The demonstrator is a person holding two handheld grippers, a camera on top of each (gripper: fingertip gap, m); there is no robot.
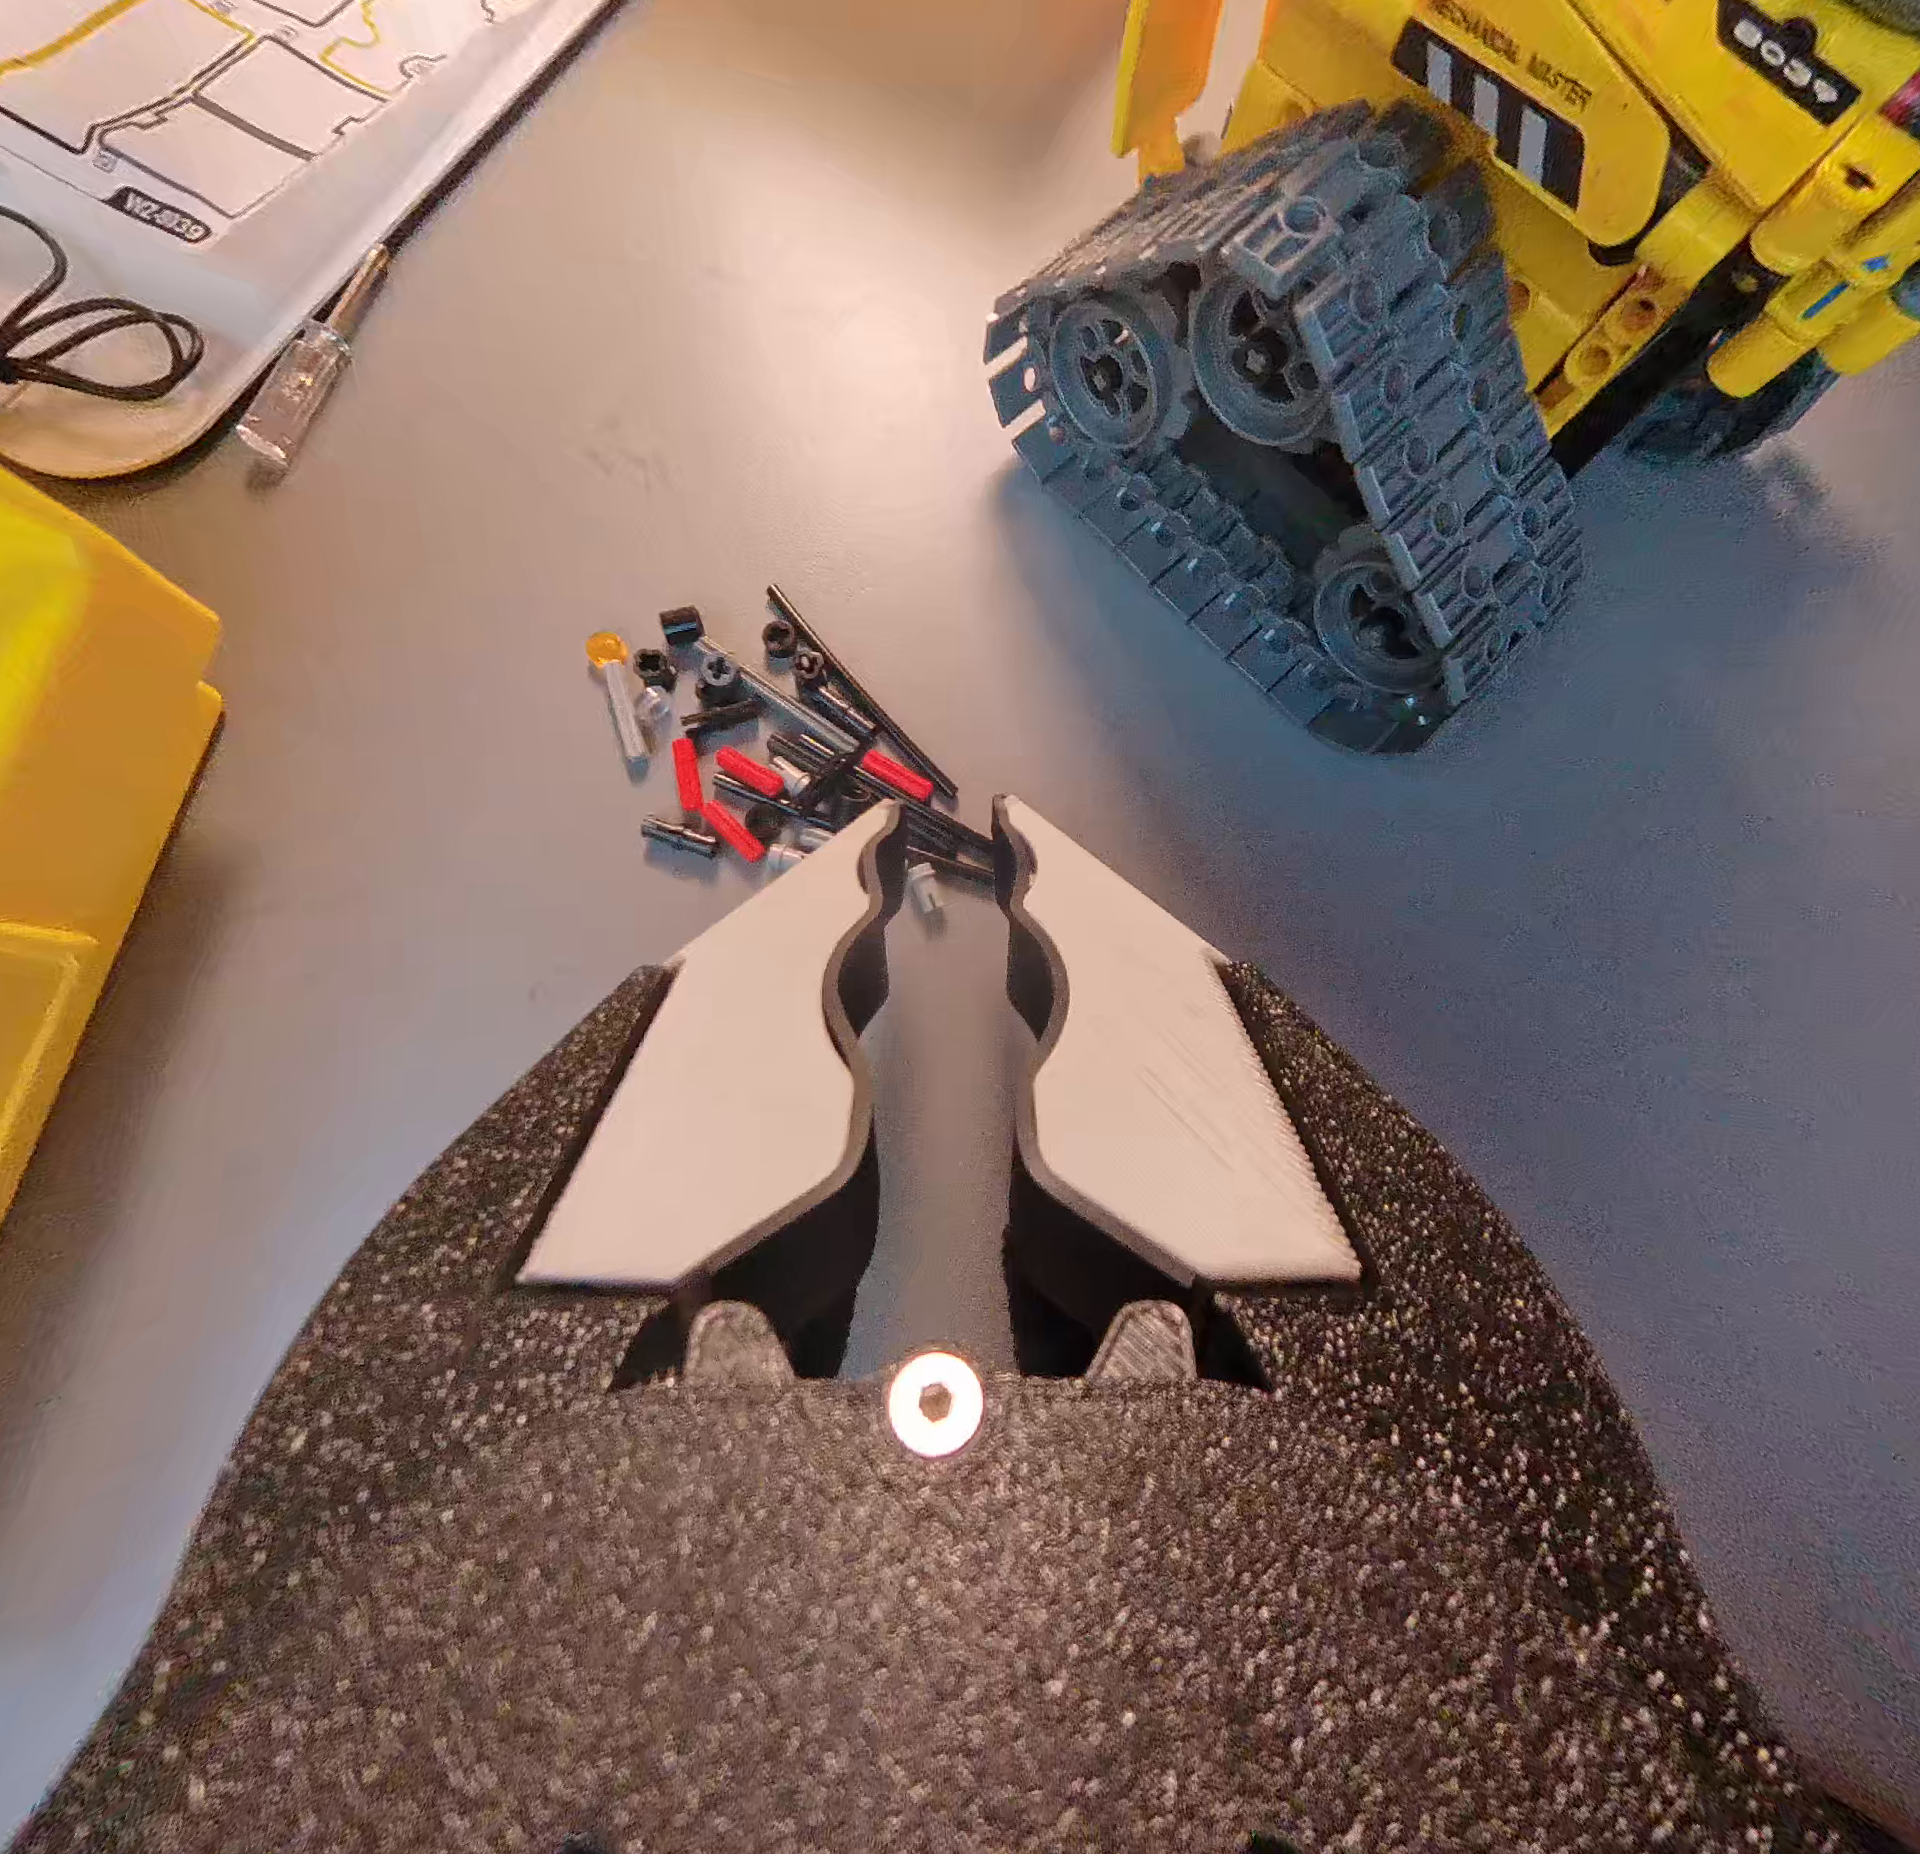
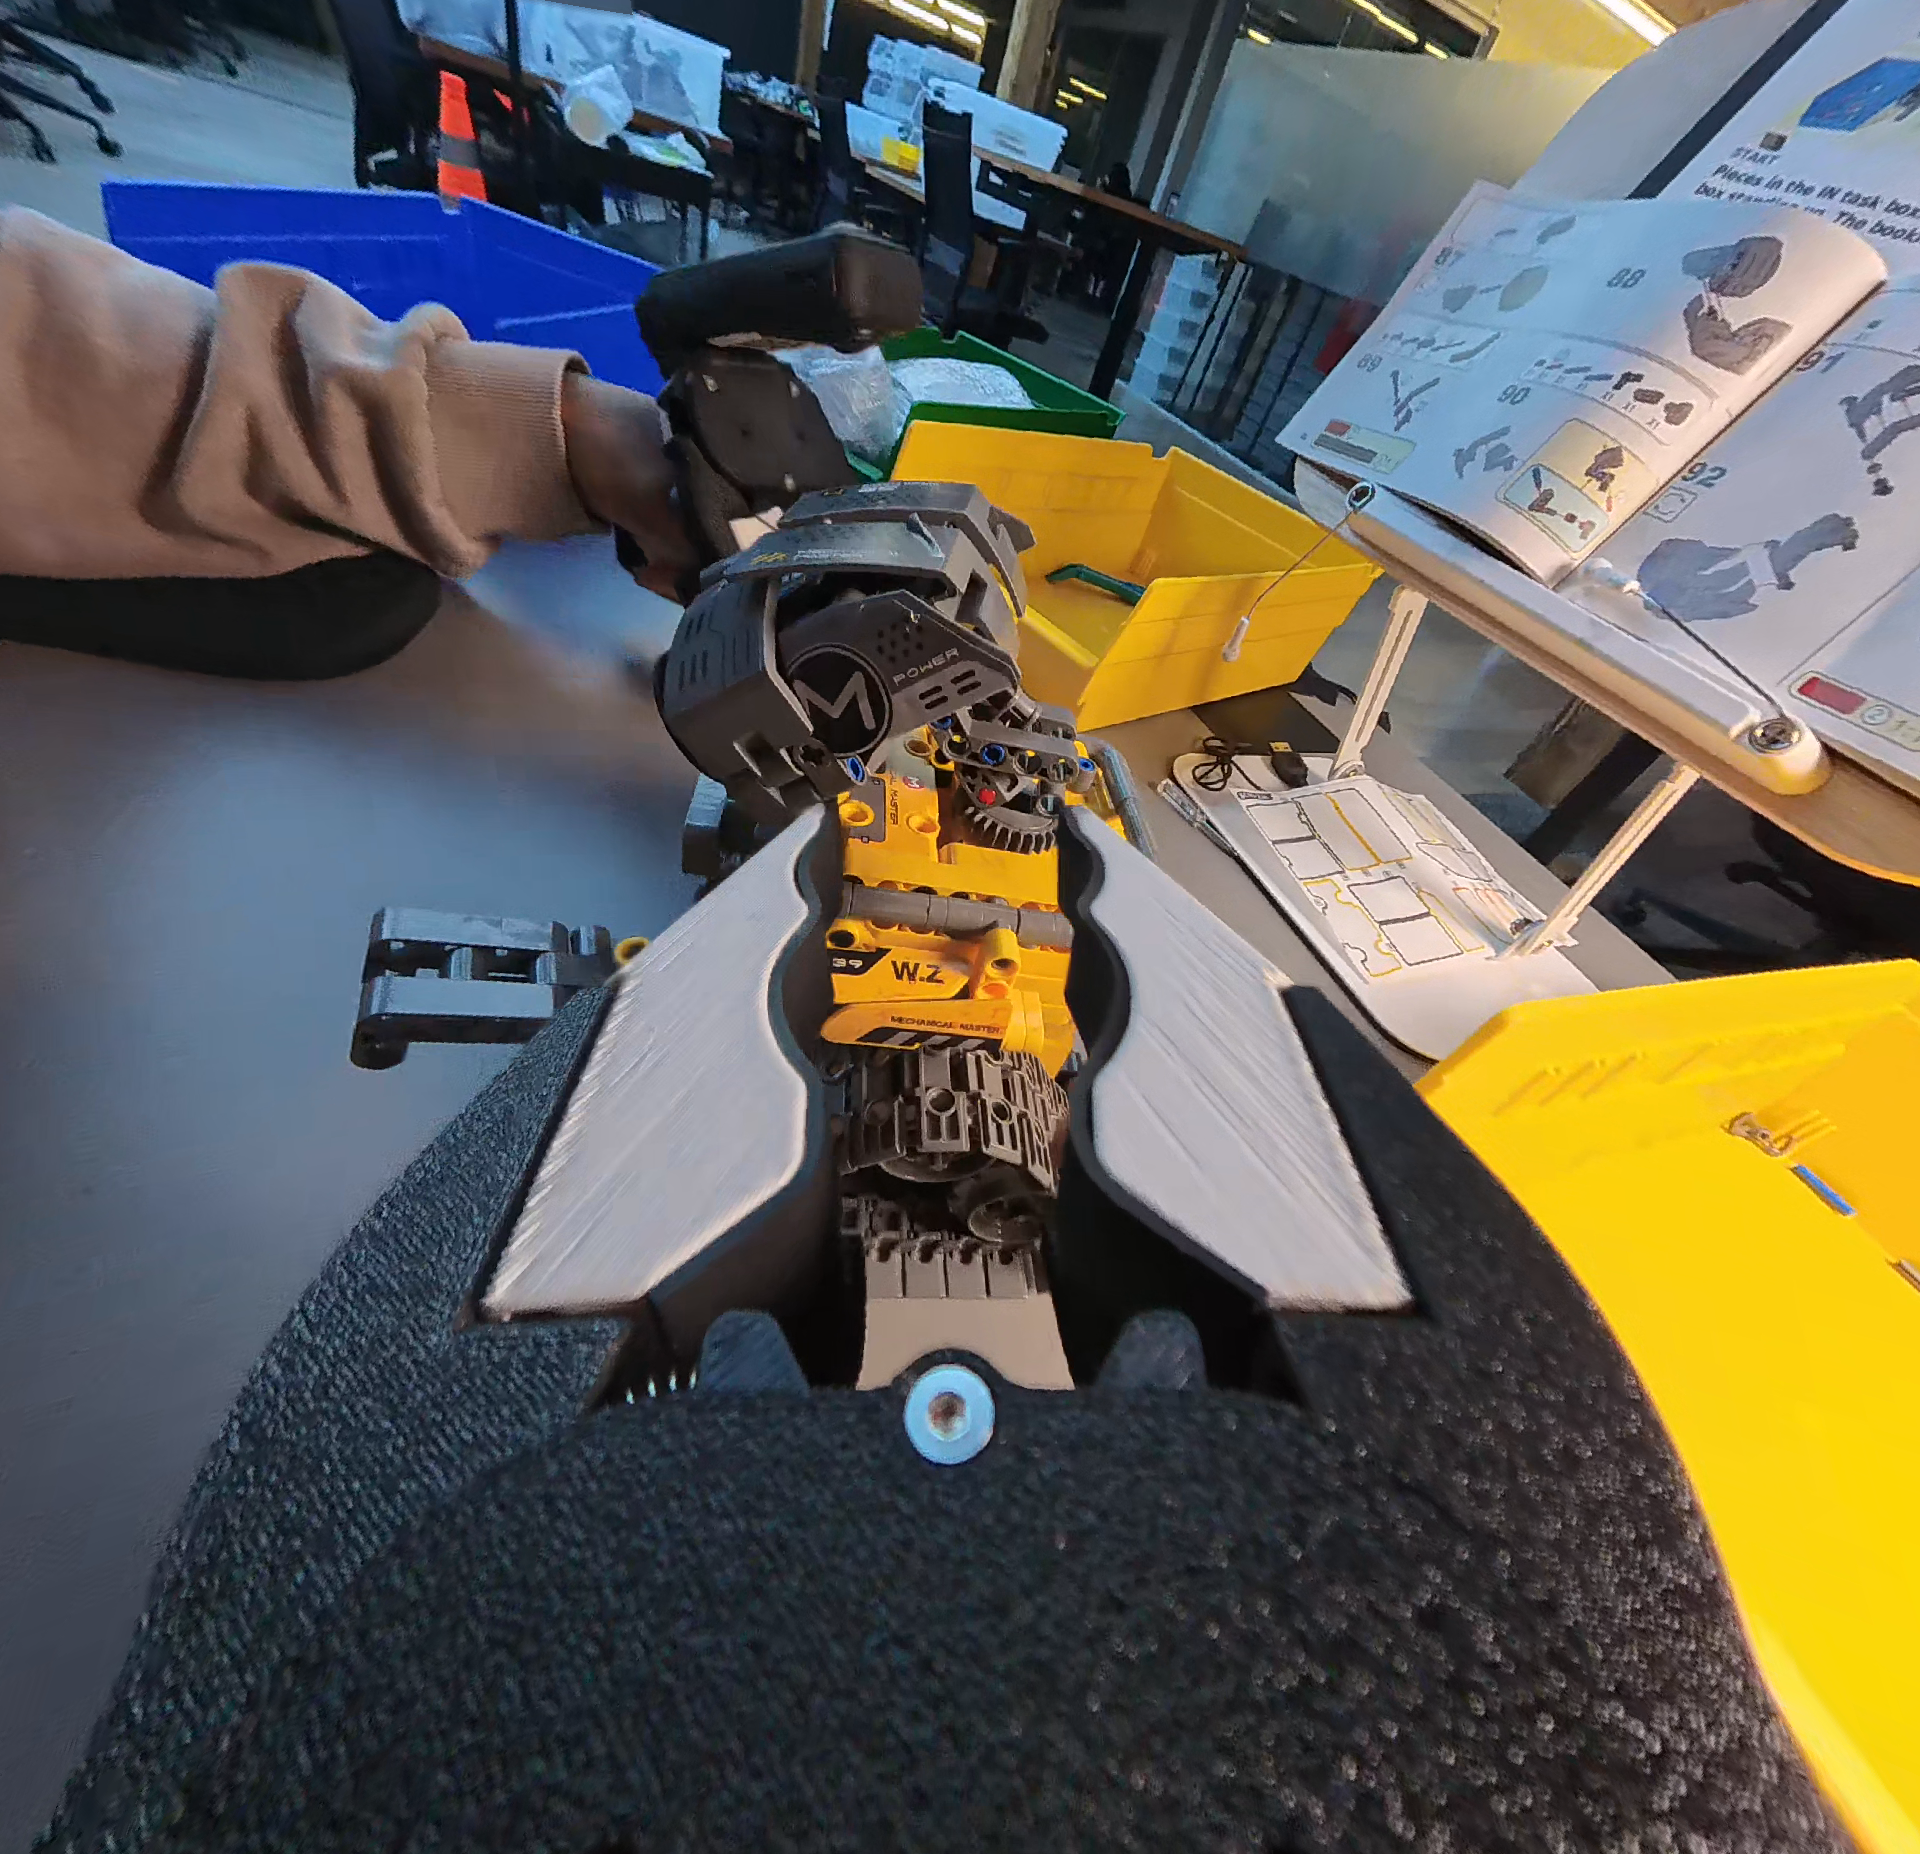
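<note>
A yellow brick-built robot model (image 1: 1507, 194) with grey tracks (image 1: 1299, 433) stands tilted on the grey table. My right gripper (image 2: 948, 828) is shut on the model's yellow body (image 2: 935, 963), with a finger on each side below its dark grey head (image 2: 831, 651). My left gripper (image 1: 948, 815) is open with a narrow gap. Its tips are at the near edge of a pile of small black, red and grey pins and axles (image 1: 779, 744), and thin black axles lie across the gap. In the right wrist view the left gripper (image 2: 769, 370) shows behind the model, held by a hand.
A yellow bin (image 1: 83, 765) stands at the left. A sticker sheet (image 1: 208, 90), a black cable (image 1: 83, 350) and a clear-handled screwdriver (image 1: 301, 370) lie at the far left. An open instruction booklet (image 2: 1610, 381) sits on a stand. Yellow bins (image 2: 1174, 568), a blue bin (image 2: 364, 246) and a black brick piece (image 2: 468, 983) are nearby. Across from one pair of fingers to the other is roughly 25 centimetres.
</note>
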